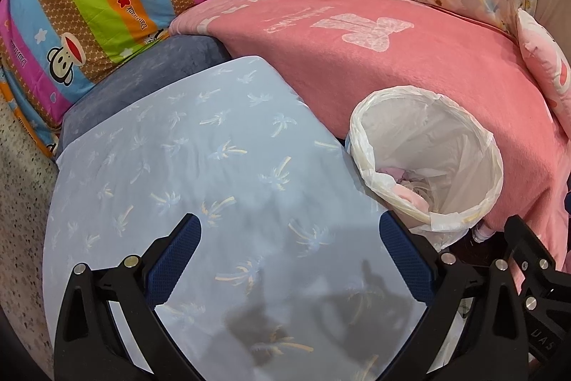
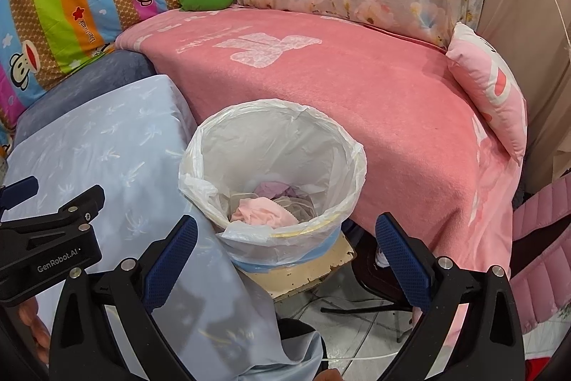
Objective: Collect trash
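Both grippers, left gripper point(image 1: 289, 259) and right gripper point(image 2: 285, 259), fingers spread and empty; bin point(image 2: 273, 163) at 12 o'clock holds trash, so scan the surface point(image 1: 200, 166) next.

Left gripper point(image 1: 289, 254) and right gripper point(image 2: 285, 256) match — black frames, 2 blue textured pads point(image 2: 171, 259) each, silver screws; white "GenRobot.AI" lettering on the left.

bin point(image 2: 274, 238) base: hidden by liner | pink pillow point(image 1: 546, 59): cut off by frame edge

Thin glossy plastic bin liner point(image 2: 271, 138)
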`<state>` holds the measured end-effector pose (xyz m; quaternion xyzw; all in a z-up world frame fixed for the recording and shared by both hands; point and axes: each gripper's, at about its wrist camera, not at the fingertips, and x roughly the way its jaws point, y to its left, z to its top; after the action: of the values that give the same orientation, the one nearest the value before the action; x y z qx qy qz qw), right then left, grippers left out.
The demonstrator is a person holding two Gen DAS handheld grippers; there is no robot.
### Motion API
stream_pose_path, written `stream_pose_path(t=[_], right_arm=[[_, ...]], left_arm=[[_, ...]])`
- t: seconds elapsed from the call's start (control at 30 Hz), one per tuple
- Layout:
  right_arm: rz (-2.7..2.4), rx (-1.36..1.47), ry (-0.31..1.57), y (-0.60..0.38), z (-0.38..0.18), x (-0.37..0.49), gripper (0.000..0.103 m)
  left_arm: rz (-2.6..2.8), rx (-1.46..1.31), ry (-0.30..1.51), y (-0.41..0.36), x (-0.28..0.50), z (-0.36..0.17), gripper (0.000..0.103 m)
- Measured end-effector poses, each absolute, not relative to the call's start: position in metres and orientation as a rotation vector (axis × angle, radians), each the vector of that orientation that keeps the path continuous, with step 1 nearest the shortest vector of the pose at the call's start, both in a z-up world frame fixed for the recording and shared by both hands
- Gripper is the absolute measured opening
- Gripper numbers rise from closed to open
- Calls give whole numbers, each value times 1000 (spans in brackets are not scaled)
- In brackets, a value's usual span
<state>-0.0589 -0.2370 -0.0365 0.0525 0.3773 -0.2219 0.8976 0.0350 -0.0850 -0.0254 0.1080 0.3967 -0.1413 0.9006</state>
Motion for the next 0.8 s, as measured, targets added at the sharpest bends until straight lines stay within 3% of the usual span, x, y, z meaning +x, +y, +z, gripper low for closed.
stream_pose_path(t=[0.8], right_arm=[[-477, 114, 777, -232, -33, -63, 97]], left_arm=[[-294, 233, 825, -88, 30, -25, 96]])
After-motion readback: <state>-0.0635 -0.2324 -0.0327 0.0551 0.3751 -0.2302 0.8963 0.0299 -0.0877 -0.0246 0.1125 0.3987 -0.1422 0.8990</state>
